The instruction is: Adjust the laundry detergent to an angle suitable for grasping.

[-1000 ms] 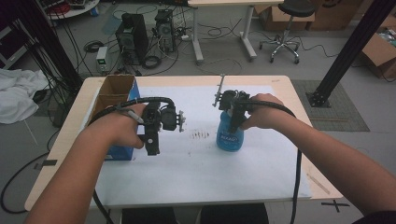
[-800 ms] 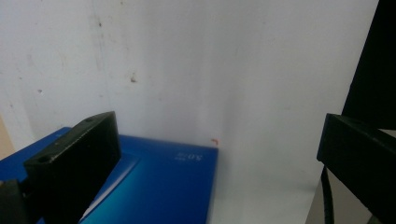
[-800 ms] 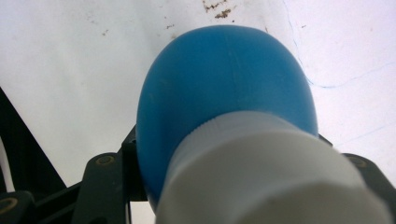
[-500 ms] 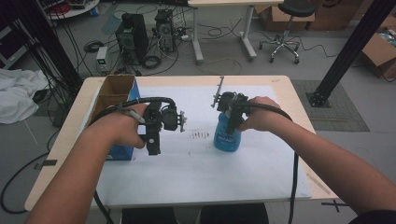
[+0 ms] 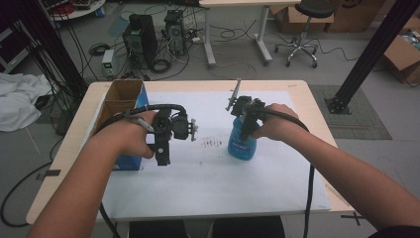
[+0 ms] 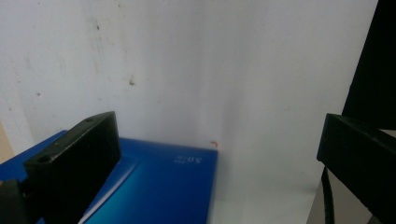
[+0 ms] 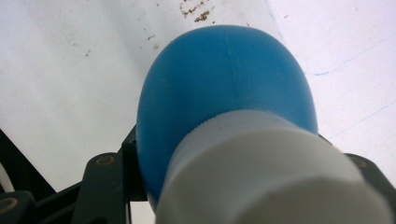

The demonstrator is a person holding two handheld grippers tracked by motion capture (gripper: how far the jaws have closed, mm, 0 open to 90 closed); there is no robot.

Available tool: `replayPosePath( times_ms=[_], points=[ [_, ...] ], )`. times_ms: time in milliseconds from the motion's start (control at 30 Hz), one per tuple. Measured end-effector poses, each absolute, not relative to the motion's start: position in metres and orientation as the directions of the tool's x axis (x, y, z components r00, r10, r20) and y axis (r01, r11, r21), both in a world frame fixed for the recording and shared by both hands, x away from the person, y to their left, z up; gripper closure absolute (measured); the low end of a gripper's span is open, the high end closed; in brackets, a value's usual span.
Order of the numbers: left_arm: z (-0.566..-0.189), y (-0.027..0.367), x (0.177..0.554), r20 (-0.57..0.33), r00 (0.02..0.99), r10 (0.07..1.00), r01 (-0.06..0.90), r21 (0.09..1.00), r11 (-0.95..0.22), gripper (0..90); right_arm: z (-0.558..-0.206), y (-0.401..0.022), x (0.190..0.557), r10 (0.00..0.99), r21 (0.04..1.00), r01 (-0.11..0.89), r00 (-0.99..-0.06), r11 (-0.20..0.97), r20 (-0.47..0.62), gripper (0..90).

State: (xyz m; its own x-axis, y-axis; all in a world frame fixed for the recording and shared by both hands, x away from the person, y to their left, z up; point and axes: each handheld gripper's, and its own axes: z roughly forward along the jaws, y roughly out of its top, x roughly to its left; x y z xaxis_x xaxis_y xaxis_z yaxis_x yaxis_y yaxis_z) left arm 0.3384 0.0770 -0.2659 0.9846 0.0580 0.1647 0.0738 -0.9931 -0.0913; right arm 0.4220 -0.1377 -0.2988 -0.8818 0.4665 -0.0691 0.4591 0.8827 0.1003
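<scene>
One blue spray bottle point(image 5: 242, 141) with one white cap point(image 7: 275, 172) is counted on the table point(image 5: 317, 106). One open cardboard box point(image 5: 121, 99) with blue sides is counted at its left edge. One white sheet point(image 5: 213, 178) is spread over the top. Two grippers are counted, a left gripper point(image 5: 166, 136) and a right gripper point(image 5: 246, 116), each held in one hand.

Even, soft overhead light; close gripper views blur, shadows faint.

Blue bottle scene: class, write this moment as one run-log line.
right gripper: shut on blue bottle at its neck | left gripper: open, above blue box | bottle: upright on white sheet
</scene>
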Motion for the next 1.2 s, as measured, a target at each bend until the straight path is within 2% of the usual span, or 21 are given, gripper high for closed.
replayPosePath(
  times_ms=[867,1200],
  points=[
    [-0.2697,0.0792,0.3399,0.163,0.985,0.062,0.077,-0.093,-0.993,0.1,-0.2997,-0.1351,0.4243,0.426,0.079,0.420,-0.901,0.904,-0.082,37.1],
    [-0.2716,0.0782,0.3406,0.160,0.985,0.058,0.074,-0.091,-0.993,0.1,-0.2953,-0.1346,0.4242,0.417,0.110,0.406,-0.904,0.907,-0.093,35.4]
  ],
)
